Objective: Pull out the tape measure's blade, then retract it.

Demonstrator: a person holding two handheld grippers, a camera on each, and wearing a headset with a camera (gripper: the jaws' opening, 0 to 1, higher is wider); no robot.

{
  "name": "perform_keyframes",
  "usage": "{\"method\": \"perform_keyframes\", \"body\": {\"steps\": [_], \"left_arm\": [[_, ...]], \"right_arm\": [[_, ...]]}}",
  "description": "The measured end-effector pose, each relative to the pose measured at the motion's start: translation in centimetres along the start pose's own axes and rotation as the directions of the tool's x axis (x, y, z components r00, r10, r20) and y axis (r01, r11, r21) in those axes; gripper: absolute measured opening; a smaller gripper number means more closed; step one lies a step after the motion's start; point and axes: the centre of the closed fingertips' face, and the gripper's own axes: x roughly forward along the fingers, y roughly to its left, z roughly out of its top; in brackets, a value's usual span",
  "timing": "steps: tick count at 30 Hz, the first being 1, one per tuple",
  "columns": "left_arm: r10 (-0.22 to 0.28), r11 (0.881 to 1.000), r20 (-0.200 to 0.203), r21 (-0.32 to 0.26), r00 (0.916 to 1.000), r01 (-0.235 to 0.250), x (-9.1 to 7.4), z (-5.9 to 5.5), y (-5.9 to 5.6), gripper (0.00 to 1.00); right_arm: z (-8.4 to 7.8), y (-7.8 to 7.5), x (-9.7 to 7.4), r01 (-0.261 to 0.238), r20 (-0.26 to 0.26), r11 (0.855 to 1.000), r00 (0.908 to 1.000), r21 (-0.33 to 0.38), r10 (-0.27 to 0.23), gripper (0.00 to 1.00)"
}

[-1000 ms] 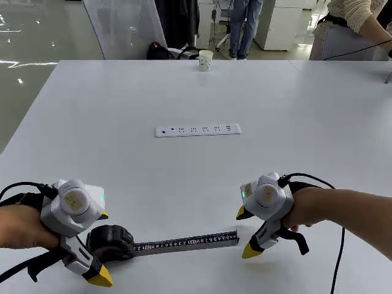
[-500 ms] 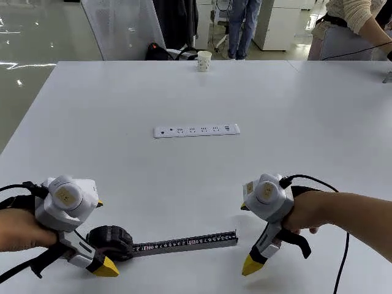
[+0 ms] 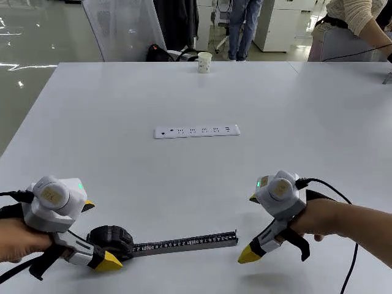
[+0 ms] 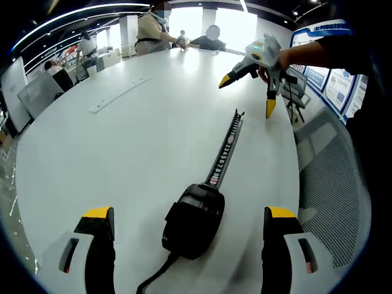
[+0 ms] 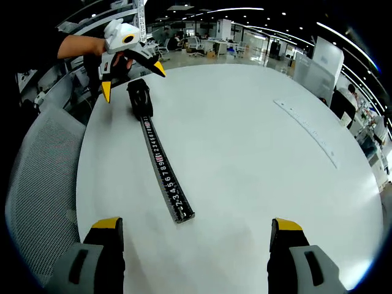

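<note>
Both pairs of fingers [image 4: 92,251] are spread apart and grip nothing. My left gripper [image 3: 98,234] sits low on the table [image 3: 275,110] by the near edge, aimed to the right. Its fingers straddle the black case [image 3: 111,240] with a gap on each side. A dark strap [image 4: 156,277] trails from the case's rear.

From the case the blade [image 3: 187,244] lies pulled out flat on the table, running toward the right gripper [image 3: 250,225]. My right hand [image 3: 312,217] holds that one tilted down and aimed back to the left. Its lower yellow tip is just beside the blade's hooked end.

In the right gripper view I read 2, 3, 4, 5 on the blade near the hook, with a red mark farther along. The finer scale is too small to read.

Farther up the table lies a white strip [image 3: 197,130], and a cup [image 3: 205,60] stands at the far edge.
</note>
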Motion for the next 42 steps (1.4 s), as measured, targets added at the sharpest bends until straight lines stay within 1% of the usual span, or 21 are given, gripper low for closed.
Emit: {"method": "perform_keyframes", "body": {"steps": [2, 3, 5, 6, 8, 10, 11, 16, 18, 19, 21, 23, 25, 26, 27, 28, 31, 33, 35, 36, 42], "left_arm": [[0.016, 1.000, 0.012, -0.015, 0.9998, -0.016, -0.1, -0.2, 0.2, 0.99], [0.033, 0.999, 0.026, -0.031, 0.9991, -0.032, -0.2, -0.2, 0.4, 0.99], [0.056, 0.996, 0.061, -0.066, 0.9965, -0.052, -0.4, 0.0, 0.6, 0.99], [0.071, 0.993, 0.078, -0.101, 0.9944, -0.063, -0.5, 0.1, 0.8, 0.99], [0.097, 0.987, 0.093, -0.137, 0.9909, -0.084, -0.7, -0.1, 1.0, 0.99], [0.119, 0.986, 0.128, -0.131, 0.9846, -0.103, -0.9, 0.2, 1.1, 0.99], [0.130, 0.985, 0.136, -0.135, 0.9822, -0.111, -1.1, 0.1, 1.0, 0.99], [0.136, 0.982, 0.143, -0.150, 0.9804, -0.114, -1.3, -0.4, 0.6, 0.99], [0.146, 0.980, 0.153, -0.156, 0.9774, -0.122, -1.5, -0.4, 0.4, 0.99], [0.152, 0.979, 0.164, -0.164, 0.9747, -0.125, -1.7, -0.3, 0.3, 0.99], [0.164, 0.975, 0.210, -0.184, 0.9639, -0.125, -2.1, 0.1, 0.0, 0.99], [0.175, 0.972, 0.224, -0.193, 0.9588, -0.132, -2.6, -0.1, -0.3, 0.99], [0.195, 0.970, 0.227, -0.188, 0.9541, -0.154, -2.8, -0.5, -0.3, 0.99], [0.226, 0.967, 0.214, -0.164, 0.9503, -0.193, -3.0, -1.0, 0.1, 0.99], [0.238, 0.966, 0.207, -0.154, 0.9489, -0.209, -3.1, -1.4, 0.1, 0.99], [0.235, 0.966, 0.207, -0.161, 0.9499, -0.203, -3.2, -1.7, -0.2, 0.99], [0.238, 0.964, 0.212, -0.171, 0.9479, -0.204, -3.7, -2.3, -0.5, 0.99], [0.244, 0.960, 0.227, -0.191, 0.9430, -0.202, -4.2, -2.5, -0.6, 0.99], [0.254, 0.958, 0.234, -0.197, 0.9385, -0.210, -4.7, -2.6, -0.6, 0.99], [0.268, 0.955, 0.250, -0.196, 0.9302, -0.223, -5.1, -2.5, -0.5, 0.99], [0.295, 0.943, 0.268, -0.235, 0.9170, -0.235, -6.2, -3.5, -0.9, 0.99]], "right_arm": [[0.0, 0.0, -0.5, 0.004, 0.021, 1.000, 0.9998, 0.016, -0.004, 0.99], [0.1, -0.1, -0.7, 0.021, 0.043, 0.999, 0.9988, 0.025, -0.022, 0.99], [0.1, -0.2, -0.9, 0.037, 0.060, 0.999, 0.9974, 0.033, -0.039, 0.99], [0.0, -0.2, -1.1, 0.045, 0.068, 0.998, 0.9965, 0.041, -0.047, 0.99], [-0.3, -0.1, -1.4, 0.061, 0.079, 0.997, 0.9948, 0.040, -0.065, 0.99], [-0.6, 0.0, -1.5, 0.063, 0.084, 0.996, 0.9941, 0.059, -0.067, 0.99], [-0.8, 0.1, -1.6, 0.063, 0.086, 0.996, 0.9940, 0.067, -0.068, 0.99], [-1.5, 0.6, -2.3, 0.078, 0.093, 0.994, 0.9920, 0.080, -0.086, 0.99], [-1.7, 0.8, -2.7, 0.087, 0.098, 0.992, 0.9906, 0.087, -0.095, 0.99], [-1.8, 0.8, -2.8, 0.091, 0.102, 0.992, 0.9897, 0.093, -0.100, 0.99], [-2.1, 0.8, -3.2, 0.100, 0.121, 0.988, 0.9860, 0.113, -0.114, 0.99], [-2.3, 1.1, -3.6, 0.107, 0.145, 0.987, 0.9816, 0.119, -0.124, 0.99], [-2.8, 1.2, -3.8, 0.117, 0.147, 0.985, 0.9799, 0.124, -0.134, 0.99], [-3.0, 1.3, -4.0, 0.127, 0.151, 0.983, 0.9777, 0.133, -0.146, 0.99], [-3.1, 1.4, -4.2, 0.132, 0.165, 0.982, 0.9742, 0.137, -0.154, 0.99], [-3.1, 1.5, -4.5, 0.138, 0.186, 0.980, 0.9688, 0.141, -0.164, 0.99], [-3.5, 1.7, -5.2, 0.160, 0.196, 0.977, 0.9628, 0.145, -0.186, 0.99], [-3.4, 2.0, -5.9, 0.167, 0.221, 0.975, 0.9550, 0.149, -0.197, 0.99], [-3.8, 2.2, -6.2, 0.171, 0.220, 0.973, 0.9541, 0.156, -0.203, 0.99], [-4.1, 2.2, -6.4, 0.177, 0.223, 0.972, 0.9521, 0.157, -0.210, 0.99], [-5.3, 2.4, -7.5, 0.183, 0.231, 0.962, 0.9457, 0.205, -0.229, 0.99]]}}
